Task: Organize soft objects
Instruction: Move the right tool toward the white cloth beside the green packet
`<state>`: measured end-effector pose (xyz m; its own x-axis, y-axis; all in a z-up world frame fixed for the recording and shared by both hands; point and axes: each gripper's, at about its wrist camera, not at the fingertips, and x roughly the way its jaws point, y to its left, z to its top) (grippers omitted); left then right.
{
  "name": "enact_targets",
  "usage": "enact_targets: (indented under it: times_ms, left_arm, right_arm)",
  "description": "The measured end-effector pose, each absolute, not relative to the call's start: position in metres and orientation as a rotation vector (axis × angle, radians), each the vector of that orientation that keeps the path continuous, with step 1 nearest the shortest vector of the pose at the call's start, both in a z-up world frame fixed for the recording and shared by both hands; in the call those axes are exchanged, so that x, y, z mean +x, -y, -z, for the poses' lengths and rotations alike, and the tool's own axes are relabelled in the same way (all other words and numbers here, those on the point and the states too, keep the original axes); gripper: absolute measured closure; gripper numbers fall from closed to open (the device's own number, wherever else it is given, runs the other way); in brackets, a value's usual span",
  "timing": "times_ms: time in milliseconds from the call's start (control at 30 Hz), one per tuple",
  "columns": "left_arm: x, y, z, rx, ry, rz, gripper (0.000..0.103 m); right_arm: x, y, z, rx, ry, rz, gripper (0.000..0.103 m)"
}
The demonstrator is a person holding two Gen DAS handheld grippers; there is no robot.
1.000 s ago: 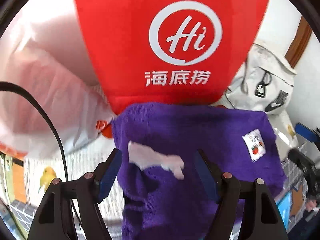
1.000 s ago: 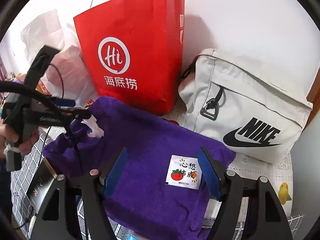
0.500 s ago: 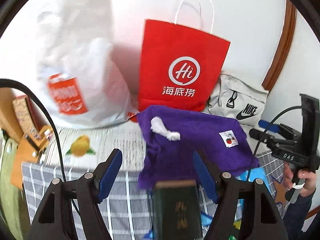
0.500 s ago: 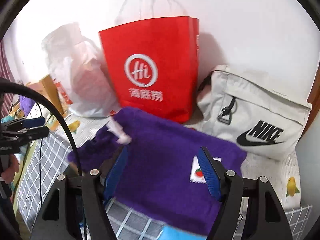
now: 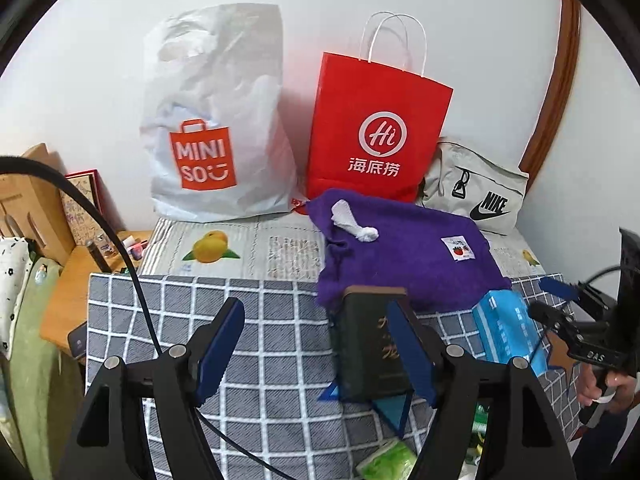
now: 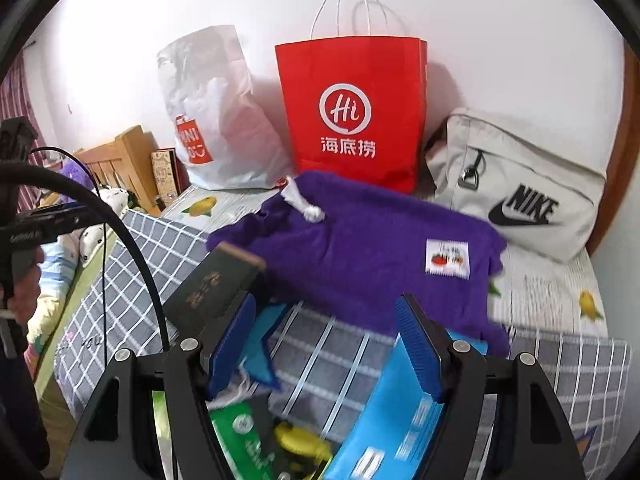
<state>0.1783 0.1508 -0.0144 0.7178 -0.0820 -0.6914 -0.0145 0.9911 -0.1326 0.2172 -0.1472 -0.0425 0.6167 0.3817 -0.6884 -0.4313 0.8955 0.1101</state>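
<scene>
From left to right along the wall we see a white bag [image 5: 212,136], a red bag [image 5: 376,136] and a grey bag [image 5: 476,196]. In front of the red and grey ones lies the purple pouch [image 5: 408,252], flat on the bedding, its white cord [image 5: 354,224] knotted at the mouth on its left end and a small label [image 5: 458,247] toward the right. A dark book [image 5: 370,344] lies on the checked blanket [image 5: 180,312] with its far edge touching or overlapping the pouch's near edge; a blue pack [image 5: 506,328] sits at the pouch's near right corner.

Our left gripper [image 5: 320,354] hangs over the blanket with jaws apart and nothing between them. Our right gripper [image 6: 328,350] is likewise spread and empty, above the blue pack and some green packets [image 6: 240,432], just short of the pouch.

We judge the step in hand to be picking up a soft item to put away. To do it well, we would bring the left gripper to the pouch's mouth beside the cord and the right to the far end near the label, so the cloth lifts level. We should pinch a proper fold of fabric, not just the cord, and raise it clear of the book before moving, since the book's edge may drag along.
</scene>
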Motion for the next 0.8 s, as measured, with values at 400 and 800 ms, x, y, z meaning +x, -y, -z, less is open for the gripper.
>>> enact_targets:
  times_ms: [400, 800]
  left_arm:
    - [0.177, -0.143, 0.036, -0.151, -0.810, 0.093, 0.031]
    - [0.193, -0.122, 0.036, -0.141, -0.811, 0.130, 0.031]
  right_arm:
    - [0.096, 0.118, 0.074, -0.156, -0.865, -0.820, 0.031]
    - [0.057, 0.088, 0.102, -0.221, -0.915, -0.986, 0.031]
